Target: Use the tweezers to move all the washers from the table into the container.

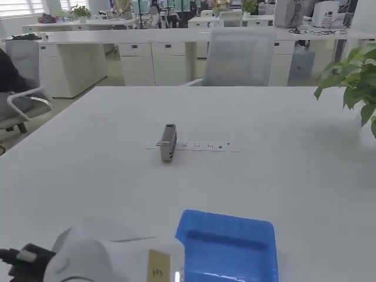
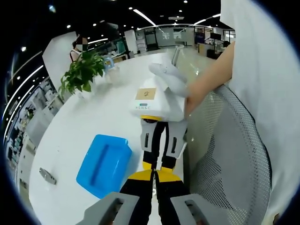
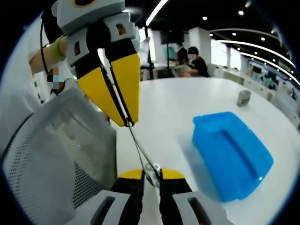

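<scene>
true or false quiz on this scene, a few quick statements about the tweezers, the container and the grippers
1. The tweezers lie loose on the table. False: they span between the left gripper and the right gripper, and both are shut on them.
2. The container is blue and sits open side up. True.
3. A leafy plant stands on the table. True.
4. The tweezers reach into the container. False: they are off to its side, apart from it.
</scene>
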Tool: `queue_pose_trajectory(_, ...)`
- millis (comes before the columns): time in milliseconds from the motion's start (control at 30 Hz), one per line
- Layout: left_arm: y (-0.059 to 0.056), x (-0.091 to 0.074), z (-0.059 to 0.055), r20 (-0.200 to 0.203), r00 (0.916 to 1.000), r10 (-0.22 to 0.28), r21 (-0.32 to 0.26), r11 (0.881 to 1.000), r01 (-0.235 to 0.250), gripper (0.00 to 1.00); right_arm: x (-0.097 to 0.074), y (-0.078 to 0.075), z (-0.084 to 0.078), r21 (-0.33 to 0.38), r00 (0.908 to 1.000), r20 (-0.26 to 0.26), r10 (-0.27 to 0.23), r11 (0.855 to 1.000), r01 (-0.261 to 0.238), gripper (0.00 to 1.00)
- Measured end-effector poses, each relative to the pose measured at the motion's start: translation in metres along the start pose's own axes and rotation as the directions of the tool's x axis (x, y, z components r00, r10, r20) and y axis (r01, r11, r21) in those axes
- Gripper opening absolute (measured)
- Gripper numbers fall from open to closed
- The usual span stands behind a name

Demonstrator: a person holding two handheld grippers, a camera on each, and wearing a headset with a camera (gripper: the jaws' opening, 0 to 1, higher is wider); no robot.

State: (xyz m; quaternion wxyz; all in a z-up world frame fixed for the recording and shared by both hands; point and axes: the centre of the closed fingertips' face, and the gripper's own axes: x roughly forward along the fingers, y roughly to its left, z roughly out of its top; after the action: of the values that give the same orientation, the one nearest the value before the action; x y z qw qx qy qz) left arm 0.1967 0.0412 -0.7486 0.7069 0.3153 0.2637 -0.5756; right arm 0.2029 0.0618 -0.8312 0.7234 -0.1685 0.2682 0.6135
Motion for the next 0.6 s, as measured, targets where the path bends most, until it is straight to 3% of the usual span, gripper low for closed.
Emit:
queue_pose_trajectory(167, 0.004, 0.0, 0.0, 0.001, 1.0, -0.002, -0.03, 1.0, 0.002, 0.0, 0.001, -0.001, 0.0, -0.012, 0.9998, -0.015, -0.009, 1.0, 0.008, 0.08)
queue_pose_trajectory(300, 0.002, -0.001, -0.001, -0.014, 0.9997, -0.018, -0.018, 1.0, 0.018, 0.0, -0.002, 0.0, 0.007, -0.012, 1.0, 0.005, -0.007, 1.0, 0.007, 0.08)
queue_pose_trajectory(433, 0.0, 0.0, 0.0, -0.006, 0.9994, -0.033, -0.023, 0.999, 0.032, 0.0, -0.001, 0.002, 0.006, -0.042, 0.9999, -0.012, -0.01, 0.999, 0.01, 0.08)
queue_pose_trajectory(600, 0.002, 0.0, -0.001, -0.008, 0.9991, -0.043, -0.043, 0.998, 0.042, 0.0, -0.005, 0.0, 0.013, -0.007, 0.9999, 0.007, -0.011, 1.0, 0.011, 0.08)
